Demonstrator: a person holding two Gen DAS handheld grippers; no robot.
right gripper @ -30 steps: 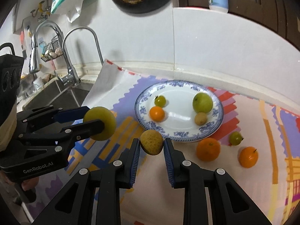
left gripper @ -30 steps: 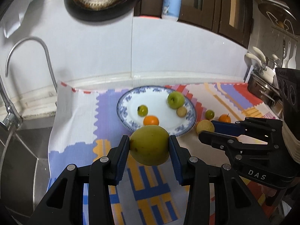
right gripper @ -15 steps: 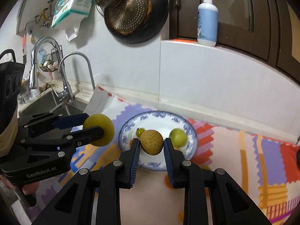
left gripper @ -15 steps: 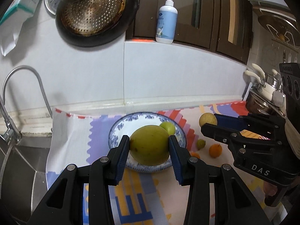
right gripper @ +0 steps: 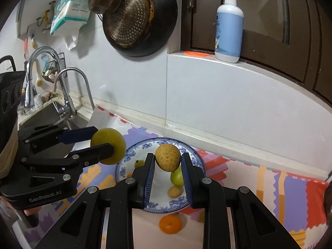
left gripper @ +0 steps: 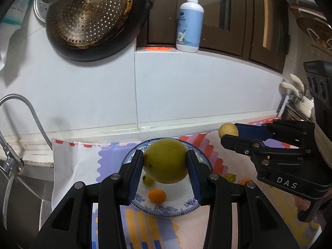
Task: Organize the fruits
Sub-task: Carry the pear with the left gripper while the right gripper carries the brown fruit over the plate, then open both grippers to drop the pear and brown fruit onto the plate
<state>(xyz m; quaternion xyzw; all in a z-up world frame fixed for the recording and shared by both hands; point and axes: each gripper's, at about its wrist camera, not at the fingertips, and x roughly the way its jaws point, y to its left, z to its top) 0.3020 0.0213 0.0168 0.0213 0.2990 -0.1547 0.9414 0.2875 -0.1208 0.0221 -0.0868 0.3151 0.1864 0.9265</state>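
Observation:
My left gripper [left gripper: 166,161] is shut on a large yellow-green fruit [left gripper: 165,160] and holds it high above the blue-patterned white plate [left gripper: 166,212]. My right gripper [right gripper: 167,159] is shut on a small brown-yellow fruit [right gripper: 167,157], also raised above the plate [right gripper: 126,161]. On the plate lie a small orange [left gripper: 157,195], a small green fruit [left gripper: 149,181], a green apple [right gripper: 176,176] and a small tan fruit [right gripper: 174,191]. An orange [right gripper: 170,224] lies on the mat in front of the plate. The left gripper and its fruit [right gripper: 108,145] show at left in the right wrist view.
A colourful patterned mat [right gripper: 290,188] covers the counter. A sink and faucet [right gripper: 66,87] stand at left. A black pan with a strainer [right gripper: 137,18] hangs on the tiled wall. A soap bottle [left gripper: 189,23] stands on the ledge. More small fruits [left gripper: 230,177] lie right of the plate.
Both grippers have risen and tilted up with their fruits still held, so the plate now sits lower and smaller in view and more wall shows.

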